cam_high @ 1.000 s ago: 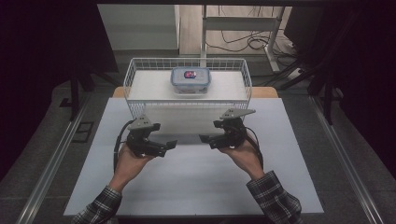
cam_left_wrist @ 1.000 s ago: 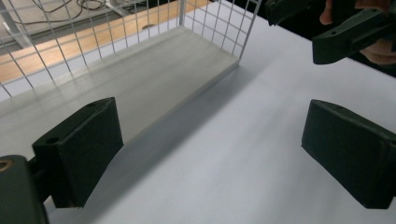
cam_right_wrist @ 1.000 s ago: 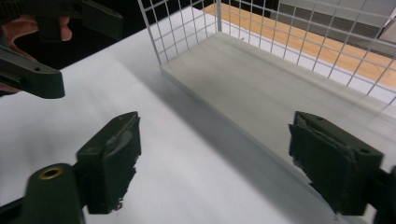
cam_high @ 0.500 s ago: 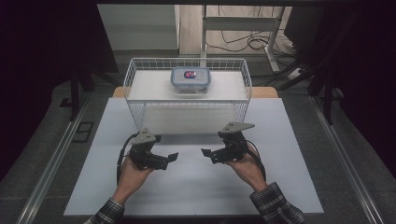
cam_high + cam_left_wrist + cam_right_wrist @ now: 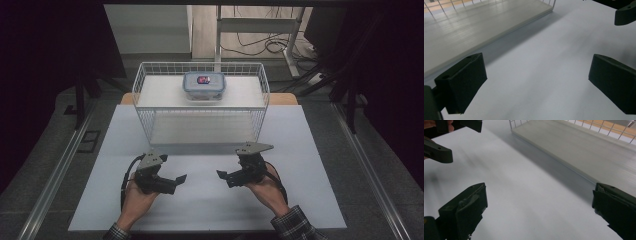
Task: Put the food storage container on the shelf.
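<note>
White paper-like sheet covers the table [image 5: 310, 200], and both grippers sit low over its near half, so this looks like a pause between moves rather than a grab in progress.

Going left to right: the left gripper [image 5: 179, 178] is held in the person's left hand [image 5: 134, 196], pointing inward toward the middle of the table. Its jaws stand wide apart with nothing between them, and in the left gripper view there's just bare sheet under them. The right gripper [image 5: 222, 175] mirrors it from the right hand [image 5: 266, 189], jaws also spread and empty. The two tips face each other, near but not touching.

The wire basket [image 5: 200, 106] stands just beyond both grippers, closest of anything to them. It has a pale board for a floor, and its near edge shows in both gripper views. A small lidded container [image 5: 204, 83] with a red-and-dark label on top is at the far side of it; I can't tell if it's inside or resting higher up.

My guess is the basket is the thing being worked on. Next move probably means swinging both grippers forward, one to each near corner, and closing on the thin wire evenly so it doesn't tip.
</note>
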The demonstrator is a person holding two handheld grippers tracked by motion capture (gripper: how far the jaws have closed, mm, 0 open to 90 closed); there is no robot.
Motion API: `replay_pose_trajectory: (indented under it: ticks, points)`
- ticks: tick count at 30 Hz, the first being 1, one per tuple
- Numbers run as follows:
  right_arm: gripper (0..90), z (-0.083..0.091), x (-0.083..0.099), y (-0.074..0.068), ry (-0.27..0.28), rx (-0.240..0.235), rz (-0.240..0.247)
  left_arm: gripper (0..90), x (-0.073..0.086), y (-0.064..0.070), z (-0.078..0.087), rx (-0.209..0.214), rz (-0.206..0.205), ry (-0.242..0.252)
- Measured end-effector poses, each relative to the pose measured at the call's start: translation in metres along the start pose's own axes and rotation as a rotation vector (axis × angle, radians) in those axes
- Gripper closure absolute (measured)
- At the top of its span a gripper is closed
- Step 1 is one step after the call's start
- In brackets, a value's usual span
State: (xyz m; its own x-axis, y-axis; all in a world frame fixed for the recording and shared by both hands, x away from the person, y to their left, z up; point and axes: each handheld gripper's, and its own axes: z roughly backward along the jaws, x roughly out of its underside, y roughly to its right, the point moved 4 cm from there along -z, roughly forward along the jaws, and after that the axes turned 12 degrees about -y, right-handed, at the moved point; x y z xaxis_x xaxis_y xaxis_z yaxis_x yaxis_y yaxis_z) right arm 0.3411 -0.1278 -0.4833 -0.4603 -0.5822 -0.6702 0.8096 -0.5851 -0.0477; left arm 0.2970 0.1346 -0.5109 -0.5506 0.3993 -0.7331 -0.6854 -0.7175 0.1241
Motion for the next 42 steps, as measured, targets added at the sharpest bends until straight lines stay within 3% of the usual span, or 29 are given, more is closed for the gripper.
replay_pose_trajectory:
  ticks: [7,16,42]
  points:
    - [0.0,-0.003,0.013,-0.007,-0.028,0.014,0.014,0.5,0.012,0.006,0.000,0.014,-0.005,-0.028]
    - [0.0,0.000,0.025,-0.010,-0.037,0.033,0.024,0.0,0.030,0.013,0.002,-0.036,-0.040,-0.078]
    - [0.0,0.036,0.064,-0.001,-0.028,0.128,-0.007,0.1,0.078,-0.007,0.050,-0.145,0.037,-0.074]
